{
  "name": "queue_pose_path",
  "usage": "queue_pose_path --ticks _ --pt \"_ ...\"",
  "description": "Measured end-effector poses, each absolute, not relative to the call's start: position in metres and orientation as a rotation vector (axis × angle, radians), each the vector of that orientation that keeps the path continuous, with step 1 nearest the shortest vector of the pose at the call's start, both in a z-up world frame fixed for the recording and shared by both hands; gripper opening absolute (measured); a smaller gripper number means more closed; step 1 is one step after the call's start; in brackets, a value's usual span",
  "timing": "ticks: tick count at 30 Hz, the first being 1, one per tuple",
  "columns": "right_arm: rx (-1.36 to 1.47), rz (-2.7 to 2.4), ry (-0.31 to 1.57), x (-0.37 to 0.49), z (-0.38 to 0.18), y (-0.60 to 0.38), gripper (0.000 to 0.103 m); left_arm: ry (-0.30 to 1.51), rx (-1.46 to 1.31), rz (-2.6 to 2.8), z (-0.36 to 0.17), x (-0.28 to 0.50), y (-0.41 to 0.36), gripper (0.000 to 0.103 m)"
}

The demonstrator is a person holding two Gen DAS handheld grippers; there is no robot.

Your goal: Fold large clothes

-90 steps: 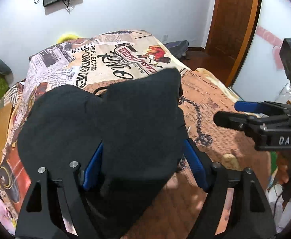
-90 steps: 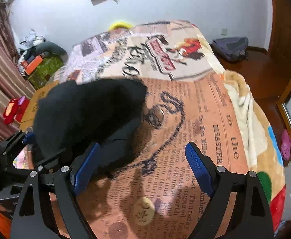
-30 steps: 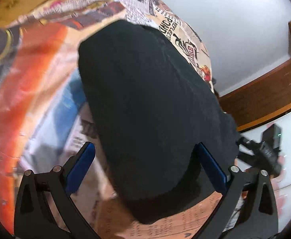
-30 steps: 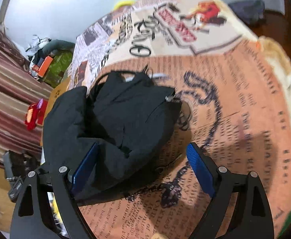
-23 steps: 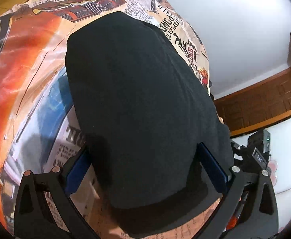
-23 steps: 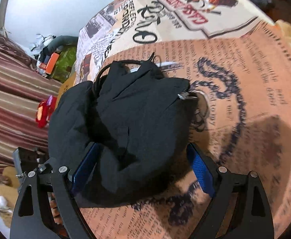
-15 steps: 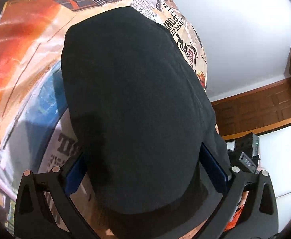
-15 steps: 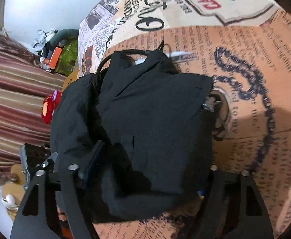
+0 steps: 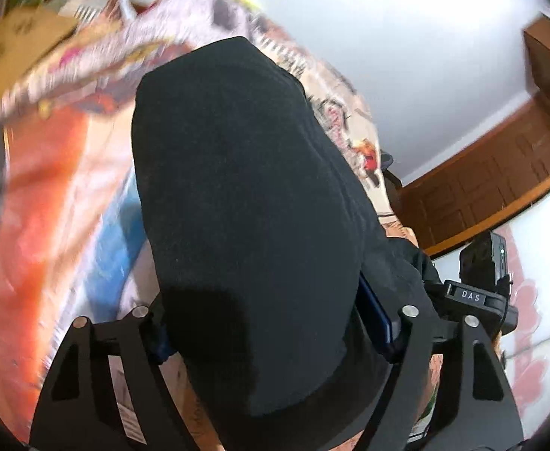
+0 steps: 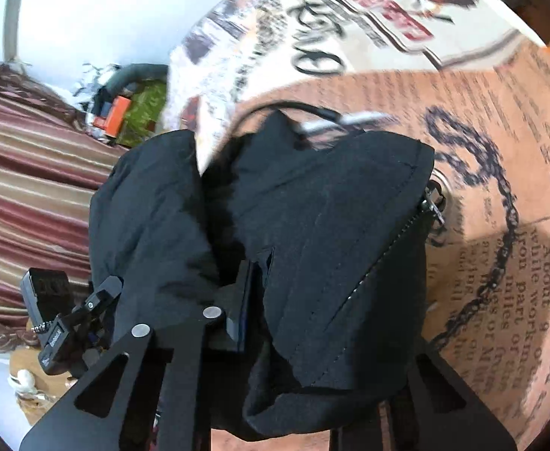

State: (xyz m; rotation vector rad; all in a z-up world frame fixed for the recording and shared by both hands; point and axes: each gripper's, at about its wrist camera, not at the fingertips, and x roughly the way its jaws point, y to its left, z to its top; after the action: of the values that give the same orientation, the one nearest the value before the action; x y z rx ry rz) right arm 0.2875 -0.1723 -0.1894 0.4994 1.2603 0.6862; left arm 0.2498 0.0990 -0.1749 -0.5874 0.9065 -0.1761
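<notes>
A folded black zip jacket (image 9: 252,195) lies in a thick bundle on the printed bedspread (image 10: 500,120). My left gripper (image 9: 275,334) is shut on the near end of the bundle, its blue pads pressed into the cloth. My right gripper (image 10: 323,315) is shut on the other side of the jacket (image 10: 312,225), near the zipper (image 10: 391,248); its right finger is hidden by the fabric. Each gripper shows in the other's view, the right one (image 9: 474,297) at the right edge and the left one (image 10: 68,323) at the lower left.
The bed takes up most of both views. A wooden door (image 9: 500,188) and white wall stand beyond it. A striped curtain (image 10: 30,188) and a pile of clutter (image 10: 124,105) are at the bed's far side. A black cord (image 10: 293,107) lies by the jacket.
Both grippers have closed from wide open onto the two sides of the jacket bundle. The views have shifted and blurred, so both grippers are moving.
</notes>
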Motion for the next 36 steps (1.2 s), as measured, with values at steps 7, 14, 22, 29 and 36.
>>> queue_pose_path --ticks 7,14,22,29,36 --pt "0.448 0.722 1.125 0.295 -0.137 -0.133 0.016 0.786 -0.534 -0.222 -0.113 0.264 0.133 0.074" --pt "0.469 0.758 1.027 0.33 -0.113 -0.075 0.016 0.688 -0.45 -0.229 -0.062 0.314 0.187 0.073" --pt "0.41 0.78 0.978 0.384 -0.114 -0.011 0.016 0.658 -0.469 -0.244 -0.083 0.385 0.263 0.073" --pt "0.43 0.727 1.075 0.427 -0.189 0.031 0.016 0.811 -0.524 -0.233 -0.168 0.448 0.31 0.073" --pt "0.458 0.727 1.172 0.441 -0.255 0.052 0.017 0.959 -0.655 -0.171 -0.259 0.457 0.345 0.081"
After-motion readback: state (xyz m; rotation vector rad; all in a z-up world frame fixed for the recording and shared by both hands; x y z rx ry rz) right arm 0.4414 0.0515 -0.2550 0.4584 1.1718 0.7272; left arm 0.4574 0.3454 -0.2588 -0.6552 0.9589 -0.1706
